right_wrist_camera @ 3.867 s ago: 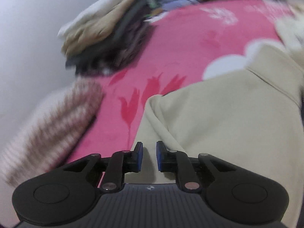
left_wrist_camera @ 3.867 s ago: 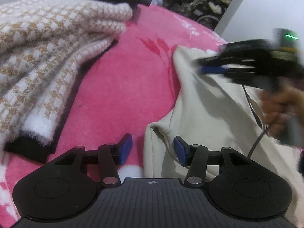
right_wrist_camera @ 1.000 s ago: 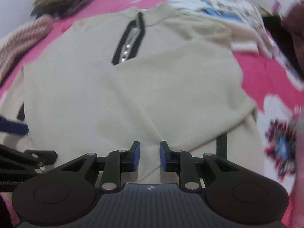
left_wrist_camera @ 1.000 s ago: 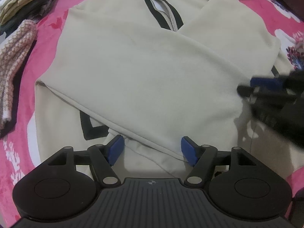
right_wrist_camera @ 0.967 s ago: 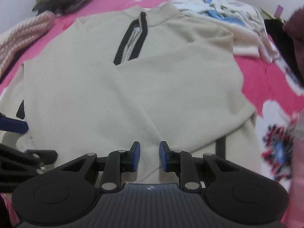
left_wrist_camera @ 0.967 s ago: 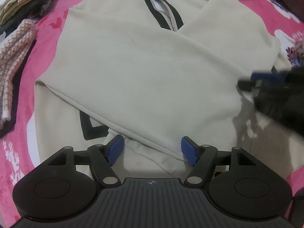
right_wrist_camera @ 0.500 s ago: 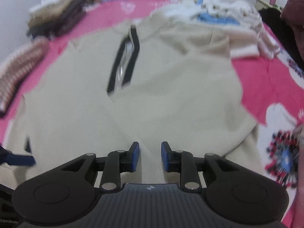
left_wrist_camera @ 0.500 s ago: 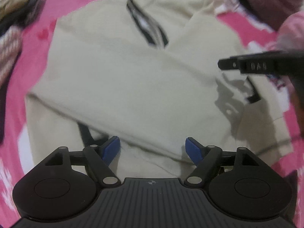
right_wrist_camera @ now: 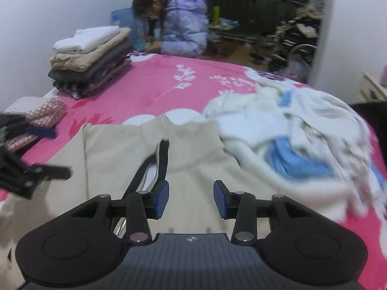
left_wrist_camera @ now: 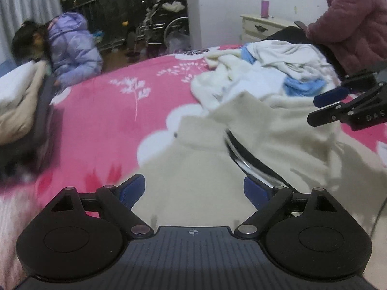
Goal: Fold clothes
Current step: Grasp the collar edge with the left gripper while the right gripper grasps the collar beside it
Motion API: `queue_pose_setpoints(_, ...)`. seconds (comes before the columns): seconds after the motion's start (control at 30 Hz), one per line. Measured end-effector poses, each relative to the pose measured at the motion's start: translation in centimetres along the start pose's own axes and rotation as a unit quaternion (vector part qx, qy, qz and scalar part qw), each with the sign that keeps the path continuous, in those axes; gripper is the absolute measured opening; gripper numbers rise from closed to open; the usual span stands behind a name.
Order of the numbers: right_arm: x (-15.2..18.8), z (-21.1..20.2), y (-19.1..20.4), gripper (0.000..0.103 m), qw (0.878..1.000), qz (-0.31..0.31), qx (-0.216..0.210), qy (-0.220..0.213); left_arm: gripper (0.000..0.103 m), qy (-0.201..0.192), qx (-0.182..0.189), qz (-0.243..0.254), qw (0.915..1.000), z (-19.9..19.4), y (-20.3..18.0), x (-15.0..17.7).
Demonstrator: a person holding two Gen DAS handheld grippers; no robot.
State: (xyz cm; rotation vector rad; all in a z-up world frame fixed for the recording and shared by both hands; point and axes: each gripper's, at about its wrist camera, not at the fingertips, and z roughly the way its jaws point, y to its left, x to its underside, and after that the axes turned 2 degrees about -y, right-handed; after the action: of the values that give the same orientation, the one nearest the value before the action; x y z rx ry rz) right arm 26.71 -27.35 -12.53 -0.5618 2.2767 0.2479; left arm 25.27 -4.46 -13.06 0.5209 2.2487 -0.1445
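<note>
Spread flat across the pink floral bedspread (right_wrist_camera: 154, 89): a cream fleece pullover with a black-edged zip placket (right_wrist_camera: 193, 169), collar end toward the far side of the bed, zip running down the middle of the chest.

Above the pullover's chest, left of the zip: the left gripper (left_wrist_camera: 193, 191), jaws wide apart and just opened further, nothing between the blue pads (left_wrist_camera: 131, 189), only cloth below. Seen from the right wrist view as a dark blurred shape (right_wrist_camera: 31, 169) at the left edge, over the pullover's shoulder side.

Just right of the zip, over the chest: the right gripper (right_wrist_camera: 191, 199), jaws partly apart, also just opened, holding nothing. From the left wrist view, visible at the far right edge (left_wrist_camera: 338, 101), raised above the cloth, shadow cast on the fleece beneath.

Beyond the collar and to its right: a loose heap of white and light-blue laundry (right_wrist_camera: 302, 133), touching the pullover's far shoulder. At the far left corner of the bed: a neat stack of folded garments, white on top, beige and dark grey below (right_wrist_camera: 89, 58). Near the left edge: a folded pink-and-white houndstooth knit (right_wrist_camera: 43, 111).

Past the bed: a person in a lilac puffer jacket (right_wrist_camera: 183, 29), bent forward. At the right, in the left wrist view: a sleeve of a dusty-pink quilted coat (left_wrist_camera: 350, 19), beside a cream bedside cabinet (left_wrist_camera: 263, 26).
</note>
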Motion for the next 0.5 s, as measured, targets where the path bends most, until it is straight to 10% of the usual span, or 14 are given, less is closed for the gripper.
queue_pose_setpoints(0.5,-5.1,10.3,-5.4,0.052,0.985,0.104,-0.119,0.075,0.07,0.072,0.125,-0.064,0.9874,10.0,4.0,-3.3)
